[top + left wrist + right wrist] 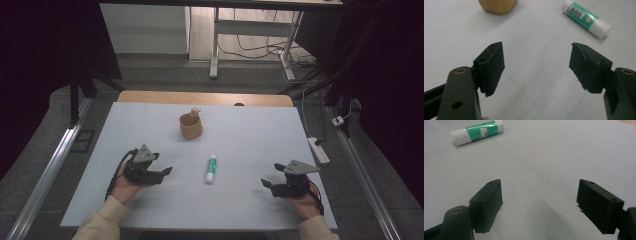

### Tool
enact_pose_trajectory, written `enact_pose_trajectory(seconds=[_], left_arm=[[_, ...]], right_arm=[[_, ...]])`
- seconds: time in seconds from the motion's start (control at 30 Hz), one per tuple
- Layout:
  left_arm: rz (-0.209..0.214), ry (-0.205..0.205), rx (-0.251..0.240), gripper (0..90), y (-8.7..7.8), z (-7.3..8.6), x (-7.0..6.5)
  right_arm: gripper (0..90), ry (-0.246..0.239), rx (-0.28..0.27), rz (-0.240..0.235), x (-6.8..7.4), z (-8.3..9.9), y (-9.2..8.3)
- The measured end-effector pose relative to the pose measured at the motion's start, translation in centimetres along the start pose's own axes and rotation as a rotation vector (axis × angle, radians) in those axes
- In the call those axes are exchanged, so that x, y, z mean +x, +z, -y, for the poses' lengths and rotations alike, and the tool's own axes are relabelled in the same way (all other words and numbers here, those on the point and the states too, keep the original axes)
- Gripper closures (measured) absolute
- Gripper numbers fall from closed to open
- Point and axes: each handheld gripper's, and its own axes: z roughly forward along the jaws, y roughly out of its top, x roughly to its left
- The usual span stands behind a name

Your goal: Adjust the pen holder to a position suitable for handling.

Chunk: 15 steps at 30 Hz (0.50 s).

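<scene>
High view: we rest left gripper [161,172] and right gripper [267,183] on white table [260,130], jaws wide, empty. Glue stick [211,168] lies flat between them, nearer left; brown cup [191,126] stands farther back, well apart. We judge reach not yet begun.

Left gripper view: we see glue stick [586,19] ahead-right; next move calls for swing right, jaws straddling tube. Cup [497,5] clear of path.

Right gripper view: glue stick [477,132] far ahead-left; bare table between, nothing blocking.

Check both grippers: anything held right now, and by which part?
Nothing held. Left gripper and right gripper are both open with bare jaws; the glue stick lies untouched on the table between them.
</scene>
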Motion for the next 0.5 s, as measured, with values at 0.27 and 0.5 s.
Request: enact_pose_trajectory(seconds=[0.27, 0.5], left_arm=[[0.020, 0.060, -0.006, 29.1, 2.1, -5.5, 1.0], [0.016, 0.109, 0.033, 31.0, 4.8, -9.7, 2.2]], right_arm=[[20.1, 0.009, -0.002, 0.003, -0.2, 0.1, -0.1], [20.3, 0.006, 0.006, -0.001, -0.2, 0.2, -0.1]])
